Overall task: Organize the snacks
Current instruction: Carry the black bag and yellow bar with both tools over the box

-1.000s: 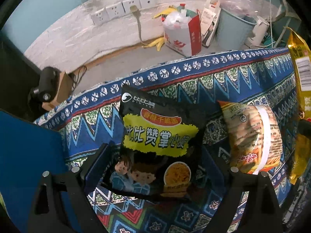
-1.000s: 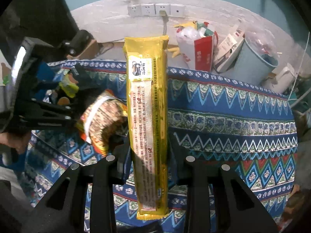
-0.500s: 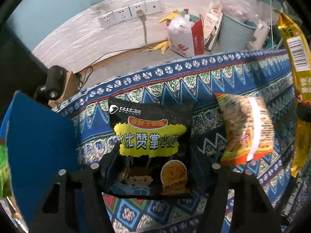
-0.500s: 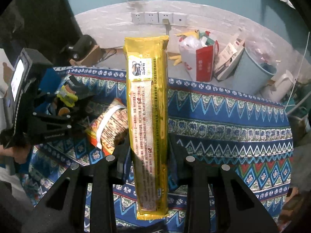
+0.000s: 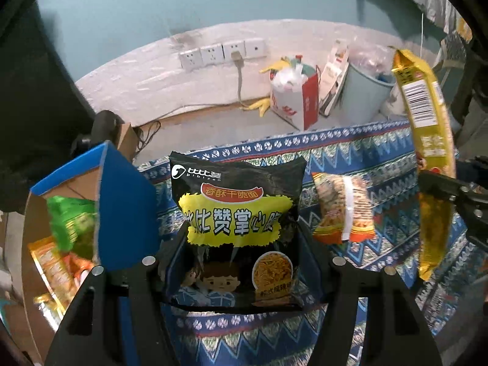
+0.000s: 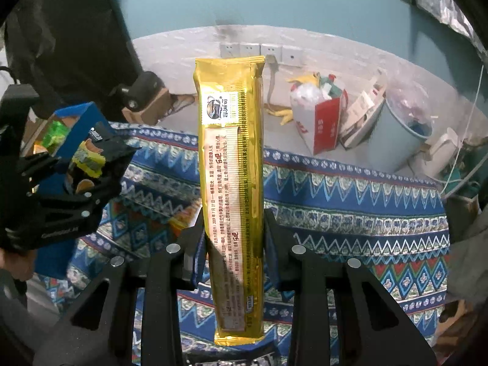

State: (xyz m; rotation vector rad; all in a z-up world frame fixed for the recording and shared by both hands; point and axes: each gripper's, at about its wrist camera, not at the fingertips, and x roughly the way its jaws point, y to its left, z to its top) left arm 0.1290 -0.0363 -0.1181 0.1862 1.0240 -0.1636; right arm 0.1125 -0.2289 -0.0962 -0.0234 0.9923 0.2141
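Note:
My left gripper (image 5: 241, 244) is shut on a black noodle snack bag (image 5: 238, 213) and holds it above the patterned cloth, just right of a blue cardboard box (image 5: 125, 210). The box holds green and orange snack packs (image 5: 70, 222). My right gripper (image 6: 233, 238) is shut on a long gold biscuit pack (image 6: 231, 189), held upright above the cloth. That gold pack also shows at the right of the left wrist view (image 5: 430, 158). An orange snack bag (image 5: 343, 210) lies on the cloth between the two grippers. The left gripper shows at the left of the right wrist view (image 6: 73, 183).
The blue patterned tablecloth (image 6: 350, 201) covers the table. Behind its far edge on the floor are a red and white bag of rubbish (image 5: 292, 97), a pale blue bin (image 5: 363, 91) and wall sockets (image 5: 222, 53). A dark camera on a cardboard box (image 6: 143, 97) stands at the back left.
Both grippers have risen with their packs. The left one has moved left toward the blue box, whose open inside with snack packs has come into view.

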